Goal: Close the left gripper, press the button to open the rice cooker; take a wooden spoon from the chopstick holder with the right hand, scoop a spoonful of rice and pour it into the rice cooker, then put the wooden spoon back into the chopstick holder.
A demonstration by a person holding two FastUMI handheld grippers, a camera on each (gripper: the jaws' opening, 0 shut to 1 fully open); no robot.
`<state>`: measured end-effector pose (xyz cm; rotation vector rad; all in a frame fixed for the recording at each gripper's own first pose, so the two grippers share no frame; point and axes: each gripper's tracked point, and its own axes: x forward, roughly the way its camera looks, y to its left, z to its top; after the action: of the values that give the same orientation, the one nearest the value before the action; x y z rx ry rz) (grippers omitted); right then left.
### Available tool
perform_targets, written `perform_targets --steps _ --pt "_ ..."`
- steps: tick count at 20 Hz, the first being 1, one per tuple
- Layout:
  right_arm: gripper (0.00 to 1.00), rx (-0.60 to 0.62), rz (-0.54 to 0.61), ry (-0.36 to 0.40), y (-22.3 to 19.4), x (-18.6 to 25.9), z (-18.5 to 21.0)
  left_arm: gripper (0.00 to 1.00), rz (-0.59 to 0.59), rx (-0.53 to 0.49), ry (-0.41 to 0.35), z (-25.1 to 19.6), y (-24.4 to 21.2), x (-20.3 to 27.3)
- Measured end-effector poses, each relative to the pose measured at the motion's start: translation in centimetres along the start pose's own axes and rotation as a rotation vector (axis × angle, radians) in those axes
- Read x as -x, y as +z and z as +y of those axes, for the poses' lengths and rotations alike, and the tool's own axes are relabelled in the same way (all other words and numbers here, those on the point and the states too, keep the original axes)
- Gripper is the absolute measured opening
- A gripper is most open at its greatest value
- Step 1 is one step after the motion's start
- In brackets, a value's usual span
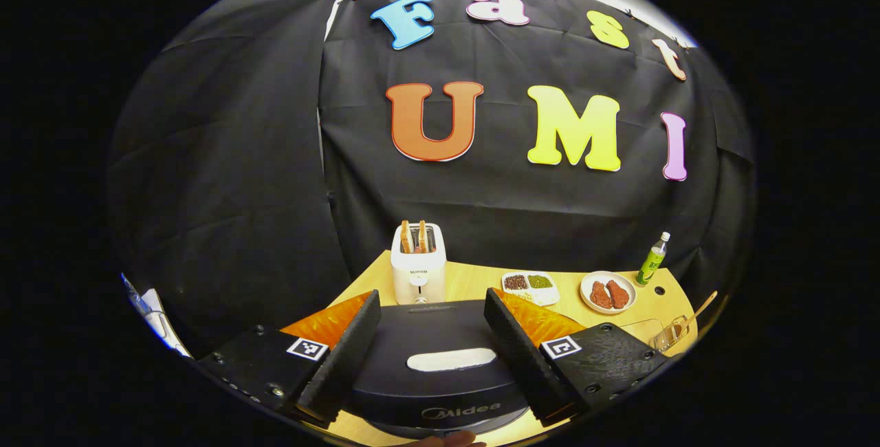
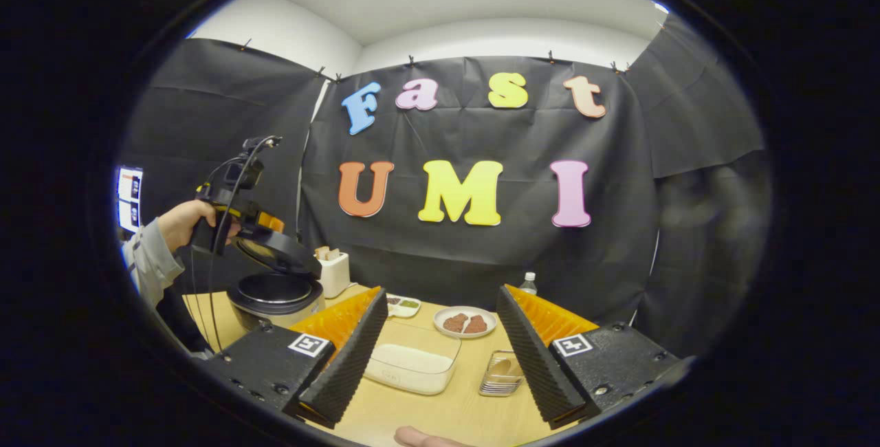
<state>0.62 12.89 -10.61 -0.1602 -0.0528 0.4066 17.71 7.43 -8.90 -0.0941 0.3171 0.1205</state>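
Wood-toned counter [image 2: 440, 409] lies under both tools. Nearest in the right gripper view, the right tool [image 2: 440, 290] is spread wide and pinches nothing. Just beyond its fingers, between them, sit a clear tub of rice [image 2: 412, 364] and, beside it to the right, the chopstick holder [image 2: 502, 373]. In the left gripper view the wooden spoon [image 1: 701, 306] stands in that holder with its handle leaning out.

The left tool [image 1: 432, 296] is also spread, one finger on each side of the rice cooker [image 1: 440, 382], gripping nothing. The dark lid with its pale bar lies close below it. From the right gripper view a hand [image 2: 182, 223] holds this tool above the cooker. The lid appears tilted up off the body, so the button step looks done, though I cannot be sure.

Farther back stand a white toaster [image 1: 418, 265], a divided dish [image 1: 529, 285], a plate of meat [image 1: 608, 292] and a green bottle [image 1: 653, 259] near the cloth wall.

As I judge it, the task is early. Taking the spoon, scooping rice, pouring it into the cooker and returning the spoon all remain.
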Motion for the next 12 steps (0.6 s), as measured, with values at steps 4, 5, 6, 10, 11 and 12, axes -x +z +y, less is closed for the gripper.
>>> perform_targets --steps 4,5,6,10,11,12 --pt "1.00 -0.044 -0.009 -0.041 -0.5 0.1 -2.0 0.98 0.025 0.023 -0.022 -0.3 -3.6 0.9" --pt "1.00 -0.048 -0.013 -0.058 -0.7 0.1 -2.7 0.99 0.038 0.019 -0.015 -0.2 -4.5 1.1" --pt "1.00 -0.054 -0.008 -0.072 -1.1 0.1 -3.3 0.99 0.043 0.009 -0.008 -0.2 -5.4 1.1" --pt "1.00 -0.081 0.027 -0.083 -2.7 0.1 -4.5 1.00 -0.007 -0.013 0.017 -0.4 -6.7 1.4" --pt "1.00 -0.087 0.035 -0.088 -3.1 0.1 -4.9 1.00 -0.015 -0.013 0.019 -0.5 -7.0 1.4" --pt "1.00 -0.092 0.041 -0.094 -3.4 0.1 -5.2 1.00 -0.020 -0.016 0.019 -0.6 -7.6 1.5"
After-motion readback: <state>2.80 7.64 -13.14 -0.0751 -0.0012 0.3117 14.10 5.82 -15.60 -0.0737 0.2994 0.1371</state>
